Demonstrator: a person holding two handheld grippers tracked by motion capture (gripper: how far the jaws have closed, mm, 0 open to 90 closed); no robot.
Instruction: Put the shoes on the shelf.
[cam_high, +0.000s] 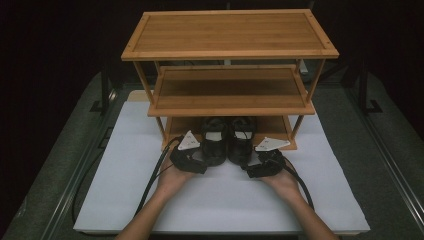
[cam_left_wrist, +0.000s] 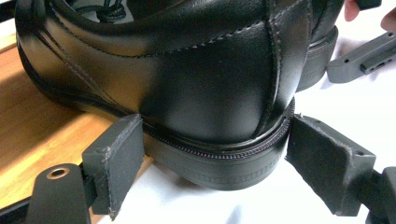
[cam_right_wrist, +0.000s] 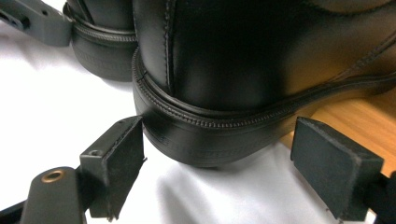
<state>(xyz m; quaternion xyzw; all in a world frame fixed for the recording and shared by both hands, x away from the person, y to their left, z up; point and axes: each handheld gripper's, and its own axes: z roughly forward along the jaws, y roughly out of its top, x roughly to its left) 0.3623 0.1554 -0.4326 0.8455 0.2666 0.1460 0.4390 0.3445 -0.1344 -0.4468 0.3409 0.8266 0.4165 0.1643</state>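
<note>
Nearest the camera in the high view, the person's forearms enter from the near edge, the left gripper (cam_high: 192, 161) and right gripper (cam_high: 259, 167) each at the heel of one black leather shoe. The left shoe (cam_high: 215, 140) and right shoe (cam_high: 242, 139) stand side by side, toes on the bottom board of the bamboo rack (cam_high: 230, 35), heels overhanging the white mat (cam_high: 125, 165). Each shoe is glossy, with grey stitching and a ridged rubber heel. In the left gripper view the pads touch the heel (cam_left_wrist: 219, 158) at both sides; whether they clench it cannot be told. In the right gripper view the jaws stand released, the heel (cam_right_wrist: 205, 140) between them.
</note>
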